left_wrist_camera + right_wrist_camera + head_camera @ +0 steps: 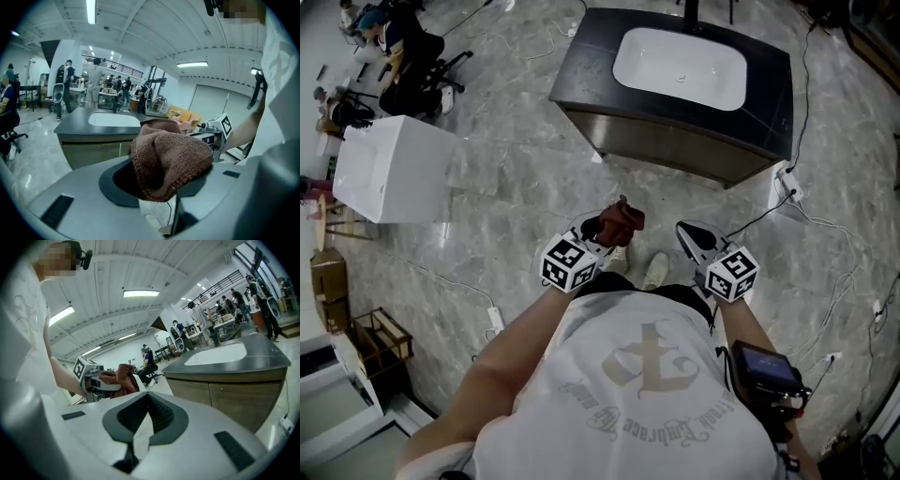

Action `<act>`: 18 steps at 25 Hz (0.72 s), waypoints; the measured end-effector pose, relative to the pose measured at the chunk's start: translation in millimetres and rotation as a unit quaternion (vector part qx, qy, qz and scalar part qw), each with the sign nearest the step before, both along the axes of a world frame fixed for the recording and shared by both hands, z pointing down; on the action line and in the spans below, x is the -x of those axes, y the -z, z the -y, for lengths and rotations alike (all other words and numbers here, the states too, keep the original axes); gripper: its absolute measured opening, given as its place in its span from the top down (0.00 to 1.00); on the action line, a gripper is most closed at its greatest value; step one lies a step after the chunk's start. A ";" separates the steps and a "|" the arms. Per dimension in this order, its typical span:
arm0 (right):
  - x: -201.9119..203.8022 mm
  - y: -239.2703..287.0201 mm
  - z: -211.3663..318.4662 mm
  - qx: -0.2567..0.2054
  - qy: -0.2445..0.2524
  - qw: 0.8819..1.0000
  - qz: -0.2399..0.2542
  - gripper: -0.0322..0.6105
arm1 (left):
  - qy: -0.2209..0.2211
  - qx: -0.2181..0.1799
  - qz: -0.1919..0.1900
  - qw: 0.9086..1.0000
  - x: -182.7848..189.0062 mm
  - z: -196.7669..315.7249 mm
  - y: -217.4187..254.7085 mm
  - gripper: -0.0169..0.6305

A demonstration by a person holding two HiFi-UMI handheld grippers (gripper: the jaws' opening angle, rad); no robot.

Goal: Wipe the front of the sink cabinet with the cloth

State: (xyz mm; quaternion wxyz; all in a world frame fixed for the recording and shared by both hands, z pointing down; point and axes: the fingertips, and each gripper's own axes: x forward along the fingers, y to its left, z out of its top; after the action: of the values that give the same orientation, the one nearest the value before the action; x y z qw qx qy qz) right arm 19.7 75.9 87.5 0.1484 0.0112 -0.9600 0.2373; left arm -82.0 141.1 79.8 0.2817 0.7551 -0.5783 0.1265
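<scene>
- The grey marble-pattern floor [506, 187] separates the operator from the work surface; the operator stands well apart from the cabinet.
- The dark-topped sink cabinet with brown wooden doors [675, 142] carries a white oval basin [680, 67]. Its front faces the operator, and nothing touches it.
- The left gripper [605, 228] is clamped on the cloth. The left gripper view shows the fabric bunched between the two jaws and bulging above them.
- The right gripper [689, 234] is empty. The right gripper view shows its jaws brought together with nothing between them. It is held just beside the left gripper.
- The brown knitted cloth [622, 218] is crumpled into a wad, held in the air above the floor, clear of the cabinet front.
- Task status, as judged: the cloth is secured, but wiping has not begun. Remaining steps: approach the cabinet, press the cloth against the doors and wipe the whole front.
</scene>
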 end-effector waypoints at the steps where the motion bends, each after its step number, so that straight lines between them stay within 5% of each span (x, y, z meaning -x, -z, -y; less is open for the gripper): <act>1: -1.4 -3.1 2.9 0.001 -0.013 1.000 -0.005 0.93 | -0.015 0.001 -0.003 1.000 0.9 6.3 -3.2 0.74; 13: 65.4 -10.5 41.5 -0.004 -0.127 0.991 -0.037 0.93 | -0.141 0.021 -0.027 0.989 59.9 53.9 -40.9 0.74; 18: 86.1 -30.3 38.0 0.003 -0.154 0.987 -0.045 0.93 | -0.155 0.044 -0.021 0.987 97.9 53.3 -78.5 0.74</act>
State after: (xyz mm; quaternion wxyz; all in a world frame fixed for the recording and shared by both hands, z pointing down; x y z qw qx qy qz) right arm -66.4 37.9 117.8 0.1530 0.1691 -0.9384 0.2595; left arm -180.0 87.8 158.3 0.3038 0.8248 -0.4422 0.1786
